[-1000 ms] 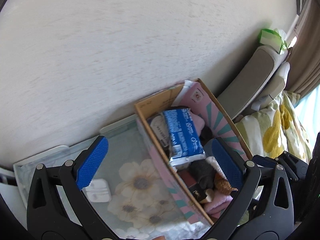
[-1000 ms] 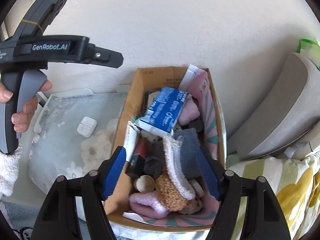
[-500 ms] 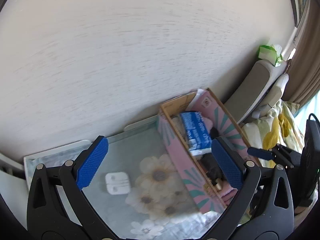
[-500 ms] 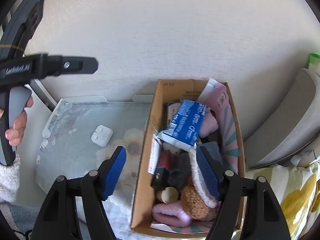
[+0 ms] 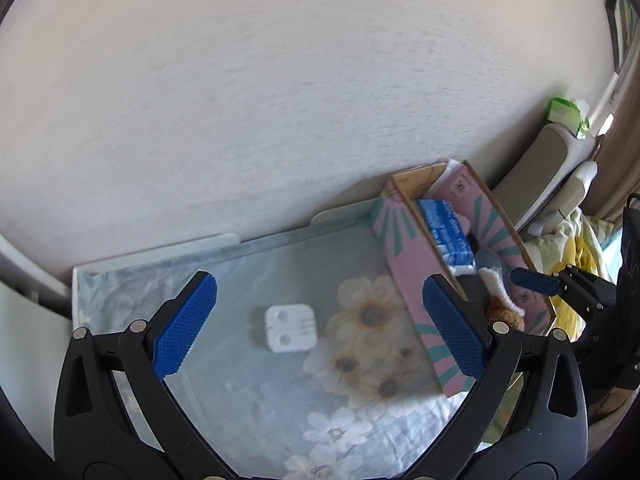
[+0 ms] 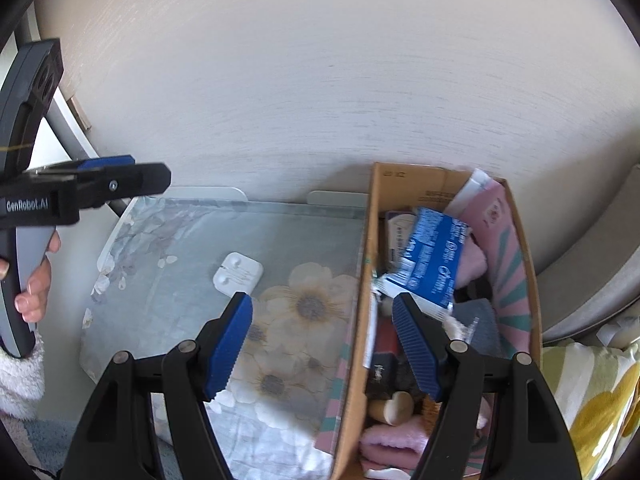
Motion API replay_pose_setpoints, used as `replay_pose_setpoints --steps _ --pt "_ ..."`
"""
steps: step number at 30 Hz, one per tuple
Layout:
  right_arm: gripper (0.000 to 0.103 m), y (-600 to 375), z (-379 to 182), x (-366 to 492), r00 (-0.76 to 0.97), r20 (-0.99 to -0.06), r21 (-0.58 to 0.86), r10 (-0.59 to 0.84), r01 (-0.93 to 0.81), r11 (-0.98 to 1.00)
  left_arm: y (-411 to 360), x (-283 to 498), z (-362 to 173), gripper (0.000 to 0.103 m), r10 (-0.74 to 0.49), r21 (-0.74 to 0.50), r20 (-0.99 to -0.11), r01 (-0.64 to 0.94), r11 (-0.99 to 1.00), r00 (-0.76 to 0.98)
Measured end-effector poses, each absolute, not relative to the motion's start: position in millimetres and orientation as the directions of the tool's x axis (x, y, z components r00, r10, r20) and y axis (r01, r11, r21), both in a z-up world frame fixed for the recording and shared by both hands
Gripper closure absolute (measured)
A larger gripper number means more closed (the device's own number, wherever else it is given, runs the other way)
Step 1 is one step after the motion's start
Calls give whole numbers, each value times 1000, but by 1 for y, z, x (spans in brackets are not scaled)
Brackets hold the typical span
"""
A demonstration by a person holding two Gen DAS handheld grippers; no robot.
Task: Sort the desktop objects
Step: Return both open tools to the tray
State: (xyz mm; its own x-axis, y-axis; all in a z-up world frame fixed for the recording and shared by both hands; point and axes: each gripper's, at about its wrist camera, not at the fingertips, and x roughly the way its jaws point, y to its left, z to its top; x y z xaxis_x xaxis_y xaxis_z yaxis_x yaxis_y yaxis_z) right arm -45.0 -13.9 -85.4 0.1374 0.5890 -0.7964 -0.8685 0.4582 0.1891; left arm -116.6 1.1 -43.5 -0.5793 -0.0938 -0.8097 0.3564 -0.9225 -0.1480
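Observation:
A white earphone case (image 5: pixel 290 328) lies alone on the floral glass tabletop (image 5: pixel 240 384); it also shows in the right wrist view (image 6: pixel 238 274). A cardboard box (image 6: pixel 370 248) with pink patterned sides stands to its right, full of items: a blue wipes pack (image 6: pixel 430 264), pink fluffy cloth (image 6: pixel 388 440), a small wooden cylinder (image 6: pixel 394 408). My left gripper (image 5: pixel 320 326) is open and empty, above the case. My right gripper (image 6: pixel 322 346) is open and empty, over the box's left wall. The left gripper's handle (image 6: pixel 44 200) shows at the left.
A textured white wall runs behind the table. A grey padded headboard (image 5: pixel 536 176) with a green tissue pack (image 5: pixel 566 112) is on the right. Yellow-flowered bedding (image 6: pixel 592 404) lies right of the box. A fluffy rug lies below the table's left edge.
Both grippers have pulled back and shifted left, away from the box. The earphone case now sits between the left gripper's fingers in view. The right gripper has moved from over the box contents to its left wall.

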Motion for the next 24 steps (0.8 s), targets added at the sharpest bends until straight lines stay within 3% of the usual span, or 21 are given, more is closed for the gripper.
replay_pose_setpoints --steps 14,24 --pt "34 42 -92 -78 92 -815 200 572 -882 426 -56 -61 -76 0 -133 -182 -819 472 -863 -558" --pt "34 114 -153 -100 32 -873 234 486 -848 476 -94 -13 -136 2 -131 -206 -847 545 -813 -515"
